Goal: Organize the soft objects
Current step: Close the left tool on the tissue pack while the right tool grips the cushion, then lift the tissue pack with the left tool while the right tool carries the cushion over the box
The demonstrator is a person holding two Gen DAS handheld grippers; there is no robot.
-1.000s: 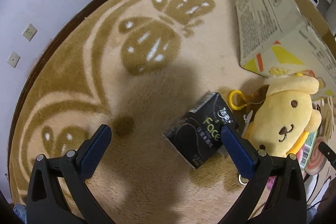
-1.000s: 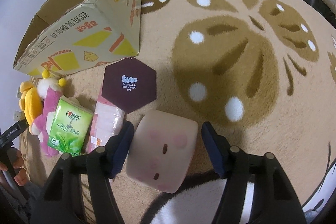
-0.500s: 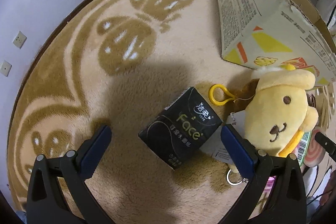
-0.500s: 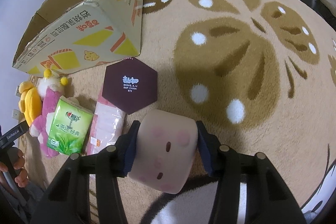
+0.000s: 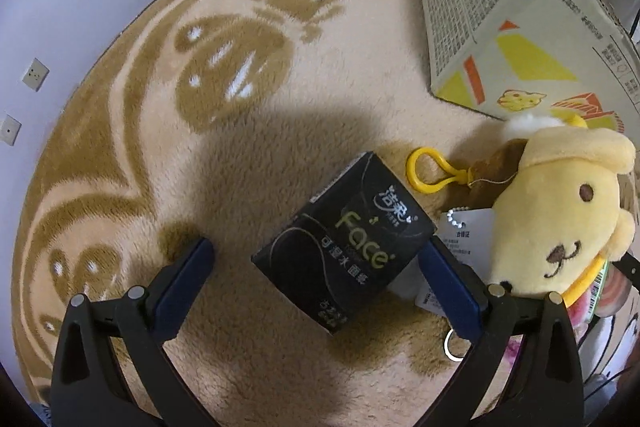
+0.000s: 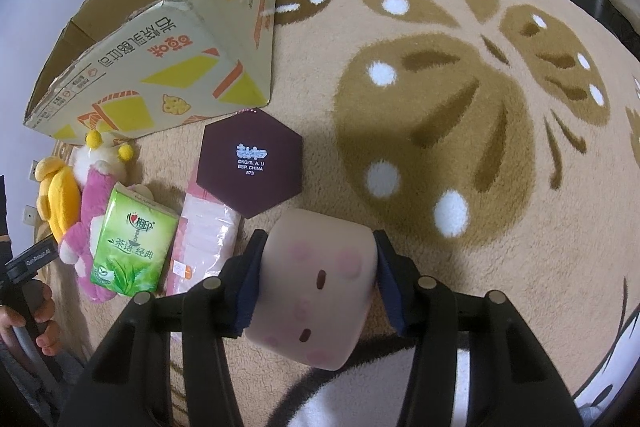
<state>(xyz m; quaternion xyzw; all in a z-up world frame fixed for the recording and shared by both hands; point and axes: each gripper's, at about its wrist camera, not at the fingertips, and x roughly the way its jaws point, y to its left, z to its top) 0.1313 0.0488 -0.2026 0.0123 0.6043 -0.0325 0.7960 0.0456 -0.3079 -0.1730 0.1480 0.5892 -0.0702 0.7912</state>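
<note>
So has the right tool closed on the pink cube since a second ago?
Yes. The right tool narrowed inward onto the pink cube, which stayed beside the hexagon.

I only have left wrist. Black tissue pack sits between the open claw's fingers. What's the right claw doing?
Observer: The right claw is shut on a pink squishy block.
Operator: Anything past the yellow plush I see?
Observer: A green tissue pack lies next to a pink plush.
Operator: Is the cardboard box open?
Observer: Yes, the cardboard box is open at the top. A dark hexagonal card lies just before it.
</note>
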